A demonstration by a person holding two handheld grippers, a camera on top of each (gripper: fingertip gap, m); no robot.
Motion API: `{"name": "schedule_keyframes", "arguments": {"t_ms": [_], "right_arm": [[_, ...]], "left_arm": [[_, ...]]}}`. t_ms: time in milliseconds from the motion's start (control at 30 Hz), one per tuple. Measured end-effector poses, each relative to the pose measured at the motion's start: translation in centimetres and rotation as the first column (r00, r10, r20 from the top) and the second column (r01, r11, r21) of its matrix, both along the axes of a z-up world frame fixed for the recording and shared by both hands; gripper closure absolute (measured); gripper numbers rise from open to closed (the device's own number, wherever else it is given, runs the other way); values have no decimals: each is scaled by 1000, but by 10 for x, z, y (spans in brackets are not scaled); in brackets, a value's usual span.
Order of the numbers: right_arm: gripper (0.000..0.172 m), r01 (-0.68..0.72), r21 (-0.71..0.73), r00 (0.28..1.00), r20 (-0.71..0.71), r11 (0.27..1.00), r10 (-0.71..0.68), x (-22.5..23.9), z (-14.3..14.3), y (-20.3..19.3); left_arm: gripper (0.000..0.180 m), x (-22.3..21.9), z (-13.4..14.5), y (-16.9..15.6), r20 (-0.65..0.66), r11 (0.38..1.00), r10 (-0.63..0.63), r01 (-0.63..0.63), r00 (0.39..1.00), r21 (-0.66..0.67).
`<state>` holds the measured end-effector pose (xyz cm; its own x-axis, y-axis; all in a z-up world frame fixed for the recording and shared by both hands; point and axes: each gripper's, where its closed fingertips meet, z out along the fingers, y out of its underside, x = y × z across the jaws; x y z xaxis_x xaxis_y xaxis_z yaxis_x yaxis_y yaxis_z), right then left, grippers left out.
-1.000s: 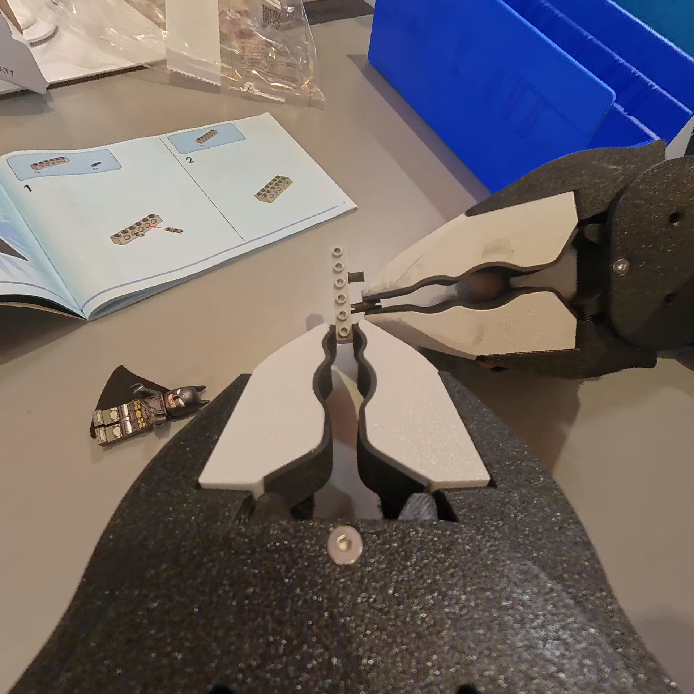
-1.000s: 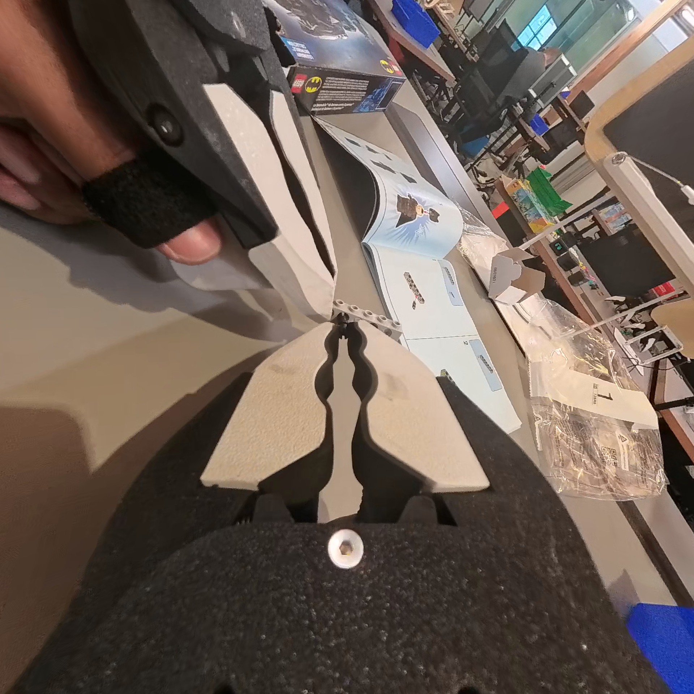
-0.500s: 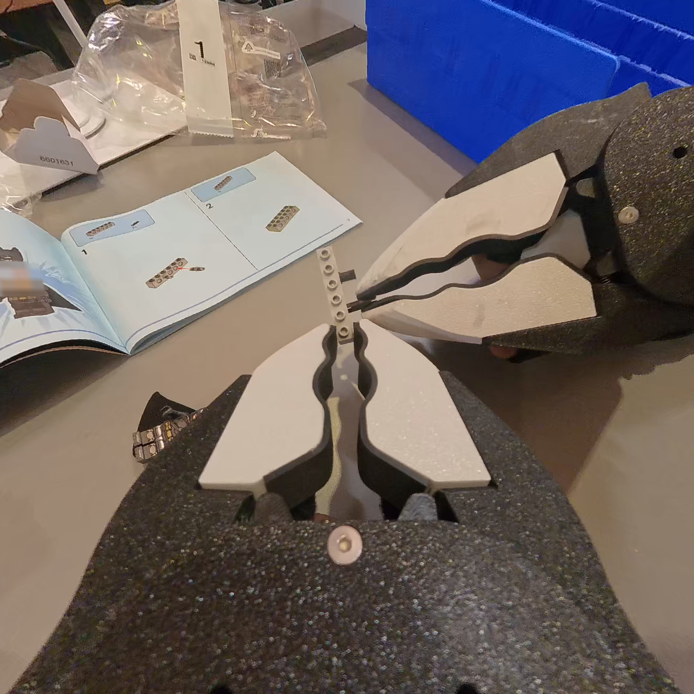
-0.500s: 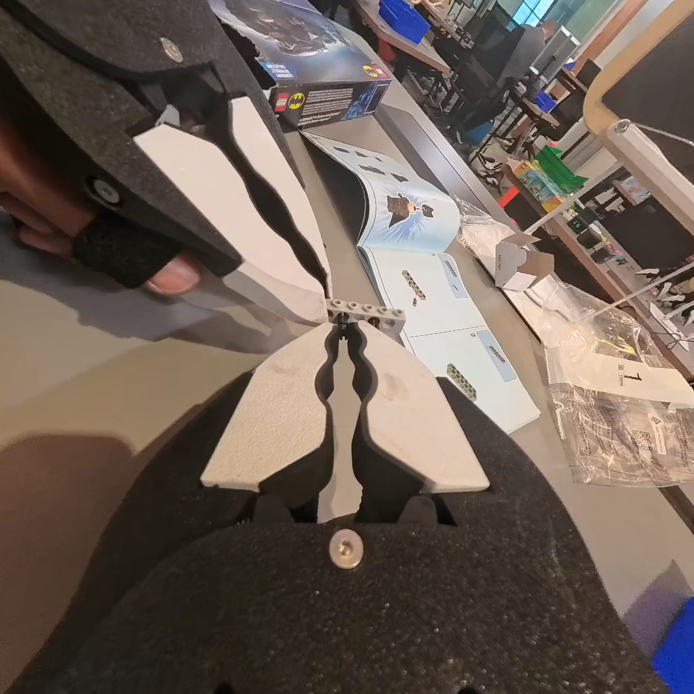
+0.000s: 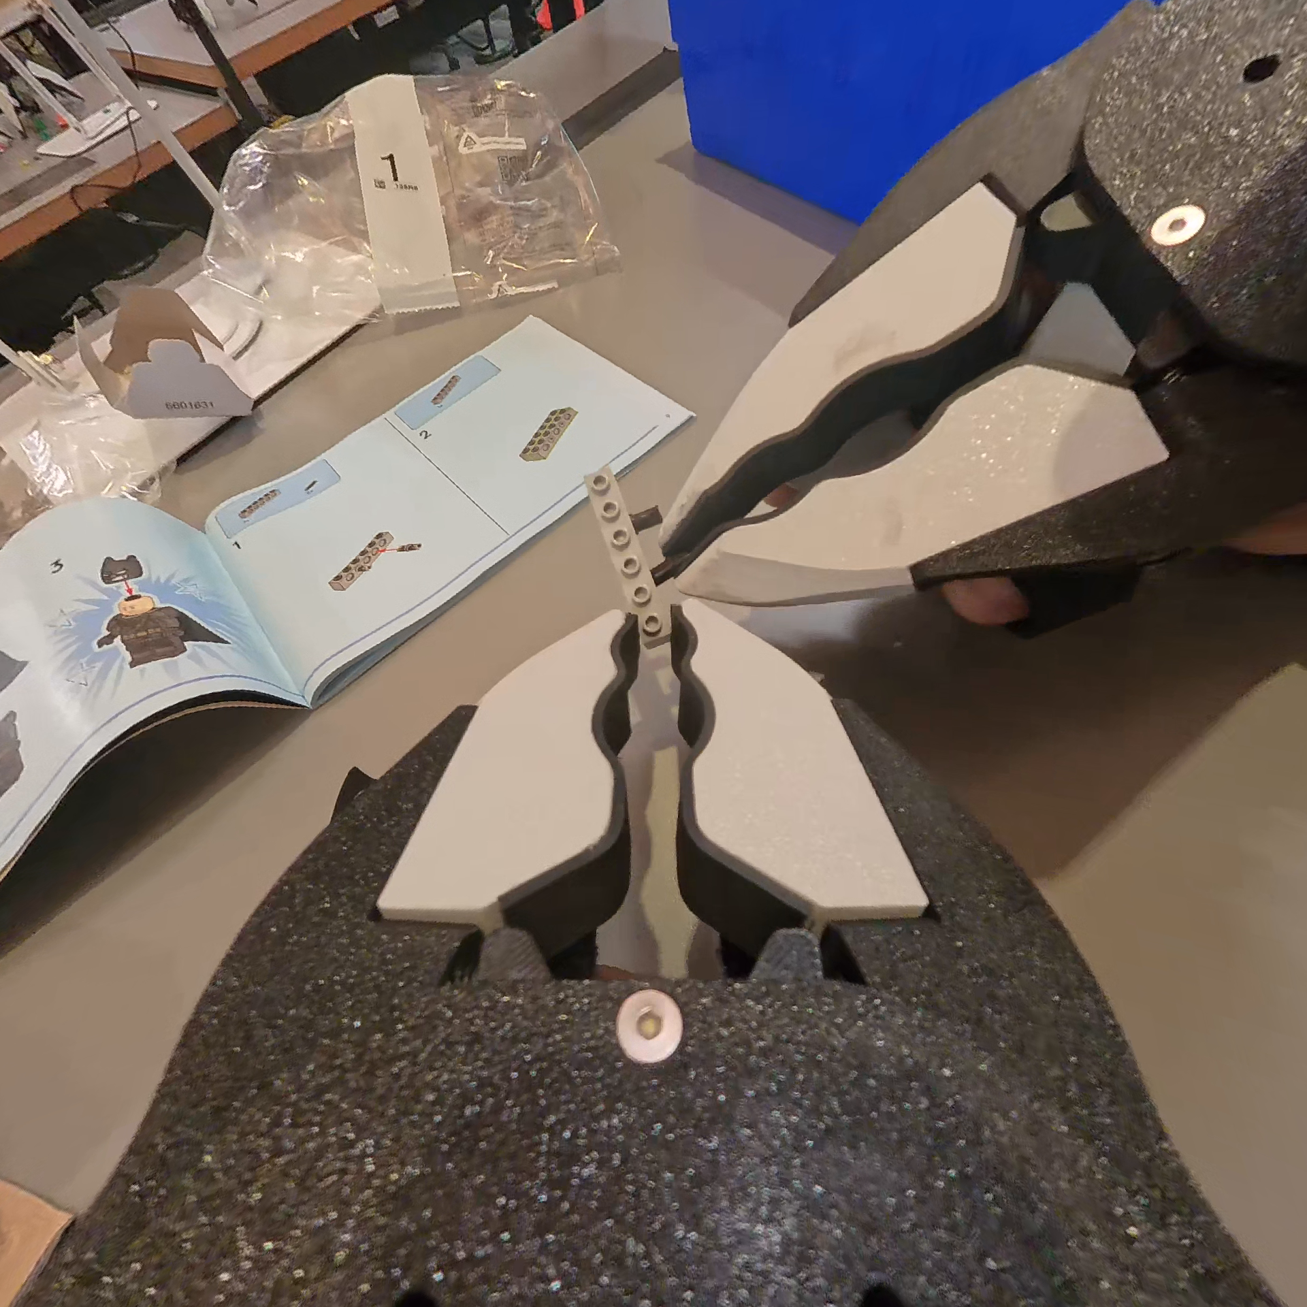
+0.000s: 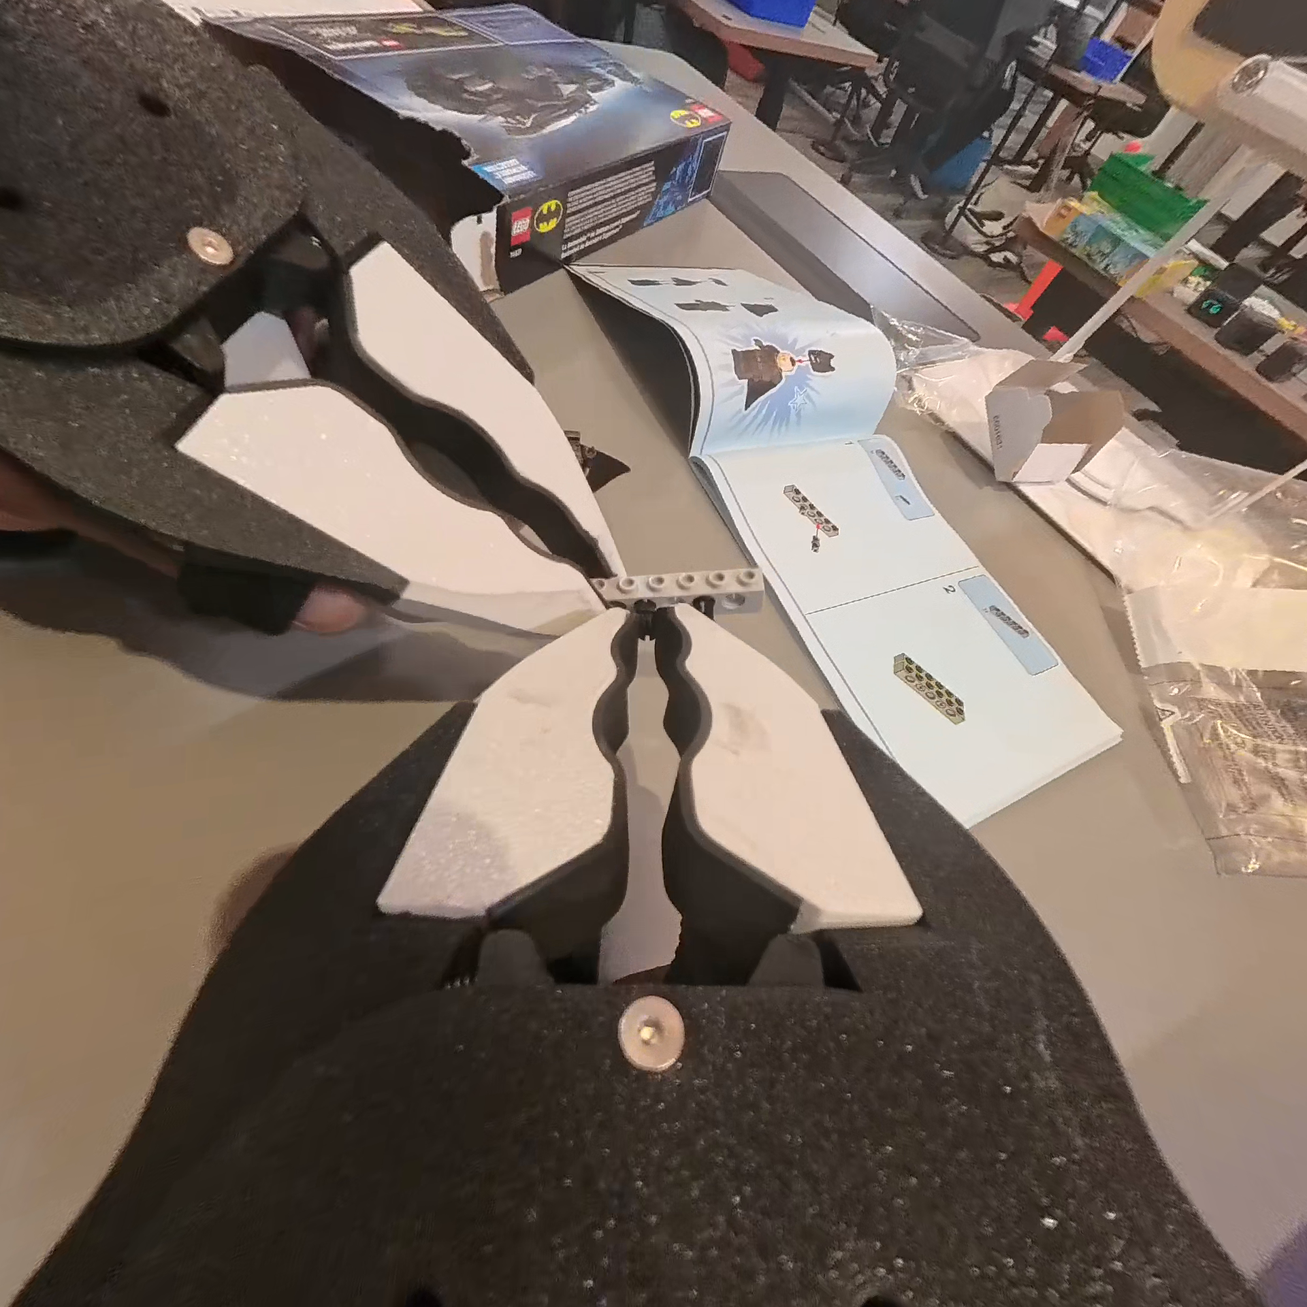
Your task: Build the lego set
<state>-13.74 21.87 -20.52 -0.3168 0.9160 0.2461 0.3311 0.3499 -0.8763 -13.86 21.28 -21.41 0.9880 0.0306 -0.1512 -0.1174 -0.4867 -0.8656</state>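
Moved: both grippers lifted and tilted since a second ago, more of booklet and far benches in view, small figure out of left view.
Left gripper [image 5: 652,626]: fingers clamped on end of grey beam [image 5: 626,548], held above table [image 5: 707,297].
Right gripper [image 6: 645,617]: fingers pinched on black pin [image 6: 645,608], pushed into side hole of beam.
Around: open instruction booklet [image 5: 339,537] just behind, clear plastic bag [image 5: 424,198], torn white carton [image 5: 170,375], blue bin [image 5: 834,92], printed box [image 6: 566,148].
Count: one beam, six studs; two pins, second pin [image 5: 647,518] sticking out higher up.
Textures: speckled black shells, smooth pale fingers, wavy dark pads.
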Motion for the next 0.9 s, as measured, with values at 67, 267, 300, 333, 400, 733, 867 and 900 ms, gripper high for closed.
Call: {"name": "schedule_keyframes", "arguments": {"t_ms": [67,267,300,333,400,733,867,900], "right_arm": [[167,-1,18,1000,-2,1000,1,0,-1,-1],[167,-32,83,999,-37,996,35,0,1,-1],[166,-36,95,998,-50,995,41,0,2,-1],[167,-41,108,997,-64,993,48,0,3,-2],[166,-44,127,995,-83,991,54,0,5,-2],[167,-7,415,982,-168,910,85,-1,8,-2],[167,0,491,976,-190,871,106,-1,10,-2],[167,2,499,975,-192,867,108,-1,10,-2]], "left_arm": [[172,1,-1,0,-5,1000,-11,11,1000,-6],[172,1,3,-1,70,999,-36,35,997,19],[172,1,4,-2,108,999,-39,36,993,30],[172,1,6,-2,147,998,-45,40,988,42],[172,1,8,-2,200,997,-56,45,978,57],[172,2,8,-3,301,997,-53,33,952,68],[172,4,10,-3,335,996,-67,42,940,83],[172,4,10,-3,345,995,-71,44,936,85]]}}
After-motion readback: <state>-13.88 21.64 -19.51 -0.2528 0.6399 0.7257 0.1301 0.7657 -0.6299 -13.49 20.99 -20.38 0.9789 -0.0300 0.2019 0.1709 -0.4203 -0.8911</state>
